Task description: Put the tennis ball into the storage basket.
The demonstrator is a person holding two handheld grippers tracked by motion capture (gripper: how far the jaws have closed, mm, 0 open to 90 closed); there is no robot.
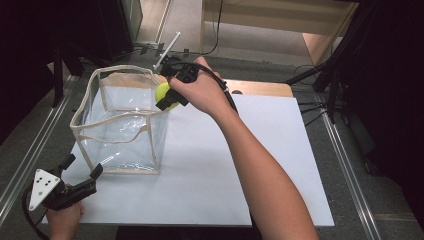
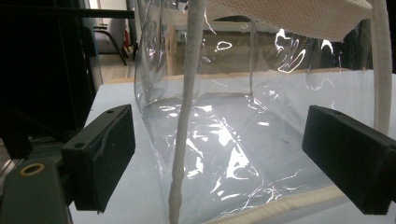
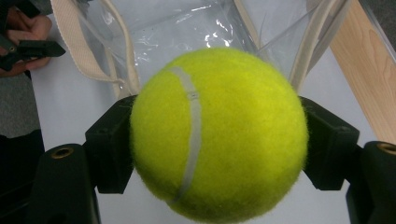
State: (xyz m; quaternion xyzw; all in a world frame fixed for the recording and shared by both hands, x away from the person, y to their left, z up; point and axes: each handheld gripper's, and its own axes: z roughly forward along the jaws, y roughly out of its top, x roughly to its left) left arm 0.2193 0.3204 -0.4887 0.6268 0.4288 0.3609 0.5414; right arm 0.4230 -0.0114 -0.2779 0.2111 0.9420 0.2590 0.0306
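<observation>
A clear plastic bag with cream fabric trim stands open on the white sheet at the left. My right gripper is shut on a yellow-green tennis ball, held at the bag's far right top rim. In the right gripper view the ball sits squeezed between both black jaws, with the bag behind it. My left gripper is open near the bag's front left corner. In the left gripper view its jaws stand wide apart, either side of the bag's trimmed corner edge.
The white sheet covers most of the table, with bare room to the right of the bag. A wooden board lies along the far edge. Metal rails run down both sides. Black stands and cables sit beyond the table.
</observation>
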